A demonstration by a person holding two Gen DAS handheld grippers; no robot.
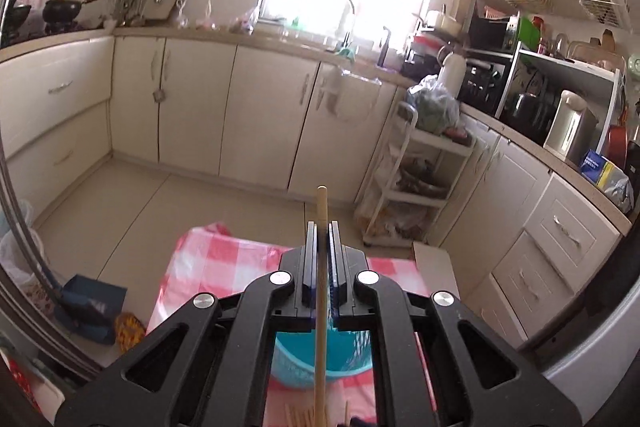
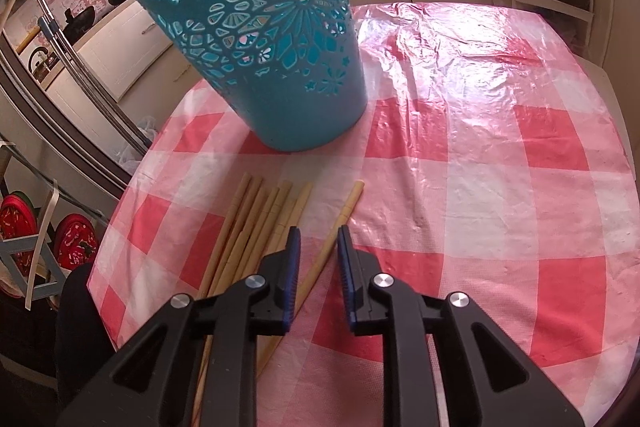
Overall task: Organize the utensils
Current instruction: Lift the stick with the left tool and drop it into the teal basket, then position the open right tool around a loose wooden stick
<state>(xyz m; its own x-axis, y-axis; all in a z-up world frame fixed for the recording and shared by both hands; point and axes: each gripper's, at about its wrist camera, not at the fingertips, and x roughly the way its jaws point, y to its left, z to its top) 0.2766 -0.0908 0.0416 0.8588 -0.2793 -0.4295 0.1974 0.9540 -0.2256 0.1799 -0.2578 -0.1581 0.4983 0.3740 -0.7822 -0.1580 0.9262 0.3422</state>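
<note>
Jaws of the left gripper (image 1: 321, 227) pinch one pale wooden chopstick (image 1: 321, 267) above the teal perforated plastic bucket (image 1: 320, 355), likely for dropping in; the right gripper (image 2: 319, 233), jaws spread, straddles another wooden chopstick (image 2: 340, 223) lower centre.

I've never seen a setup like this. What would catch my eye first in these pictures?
Probably the teal cut-out bucket standing on the red-and-white checked tablecloth, with a bundle of wooden chopsticks lying in front of it. Next, the left tongs, clamped on a single chopstick held up above the table. The right tongs sit open over one stray chopstick.
</note>
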